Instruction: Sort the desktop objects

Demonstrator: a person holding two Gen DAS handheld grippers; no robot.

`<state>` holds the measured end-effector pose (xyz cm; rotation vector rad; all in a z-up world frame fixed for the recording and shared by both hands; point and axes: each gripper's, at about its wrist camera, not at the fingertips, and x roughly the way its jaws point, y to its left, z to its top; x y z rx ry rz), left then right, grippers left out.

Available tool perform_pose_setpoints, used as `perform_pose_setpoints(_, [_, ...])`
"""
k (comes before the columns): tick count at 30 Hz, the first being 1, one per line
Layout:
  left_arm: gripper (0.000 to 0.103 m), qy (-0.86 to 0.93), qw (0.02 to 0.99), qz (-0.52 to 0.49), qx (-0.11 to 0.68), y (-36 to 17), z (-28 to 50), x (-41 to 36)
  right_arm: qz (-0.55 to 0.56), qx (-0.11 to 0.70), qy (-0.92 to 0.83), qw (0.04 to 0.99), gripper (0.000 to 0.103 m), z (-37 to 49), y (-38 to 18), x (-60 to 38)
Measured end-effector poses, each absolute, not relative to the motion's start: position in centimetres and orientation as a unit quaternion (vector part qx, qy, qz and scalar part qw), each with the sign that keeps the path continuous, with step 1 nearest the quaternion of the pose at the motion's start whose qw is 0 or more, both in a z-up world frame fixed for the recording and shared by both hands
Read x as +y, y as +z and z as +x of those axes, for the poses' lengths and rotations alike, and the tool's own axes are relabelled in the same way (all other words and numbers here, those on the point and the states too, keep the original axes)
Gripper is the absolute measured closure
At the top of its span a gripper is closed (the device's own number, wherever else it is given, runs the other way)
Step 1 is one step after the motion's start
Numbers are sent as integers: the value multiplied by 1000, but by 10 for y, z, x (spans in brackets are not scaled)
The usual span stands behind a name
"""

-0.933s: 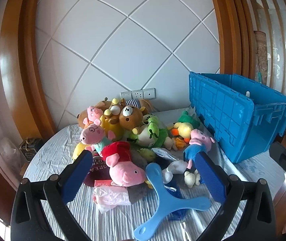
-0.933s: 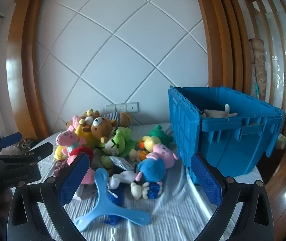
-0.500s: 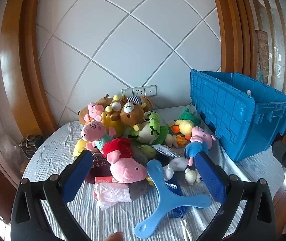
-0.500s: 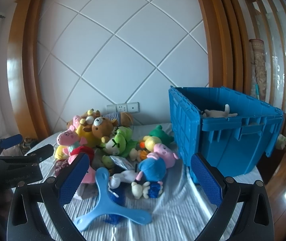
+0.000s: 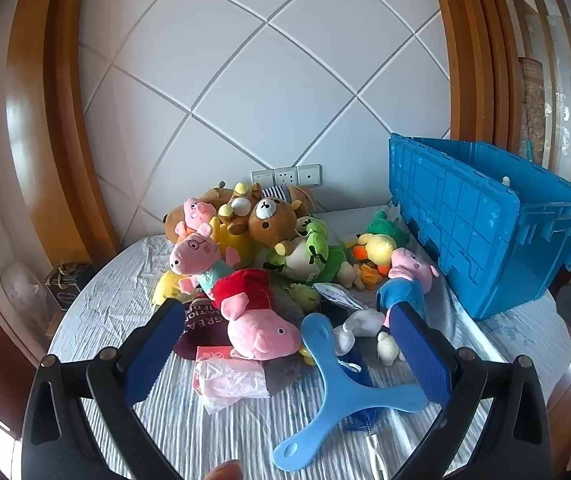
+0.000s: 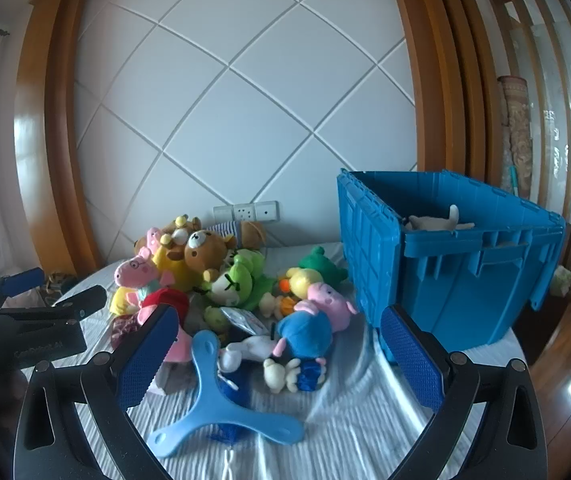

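Left tool (image 5: 285, 344): black plastic arms, blue ribbed pads (image 5: 153, 354), silver screws. Right tool (image 6: 279, 354): same build, blue textured pads (image 6: 415, 362). Fingertip skin (image 5: 225, 470) at bottom edge.

Left gripper (image 5: 289, 354) hovers above the tabletop's near edge, jaws spread wide, nothing between its blue pads. Right gripper (image 6: 281, 354) hovers likewise, wide apart and empty, to the left gripper's right.

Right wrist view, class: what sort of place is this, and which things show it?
Probably a room in a home: a padded wall with sockets, a cloth-covered table piled with plush toys, and a blue crate.
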<state>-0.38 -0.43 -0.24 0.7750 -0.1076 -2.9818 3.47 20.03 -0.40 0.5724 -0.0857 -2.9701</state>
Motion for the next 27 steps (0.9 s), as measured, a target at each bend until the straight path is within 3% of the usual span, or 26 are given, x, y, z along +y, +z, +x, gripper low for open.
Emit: perform_pose_setpoints(27, [0,-961,56,269,-19,-8,-12,-18,192,-33,-979,54,0,28,-6,200])
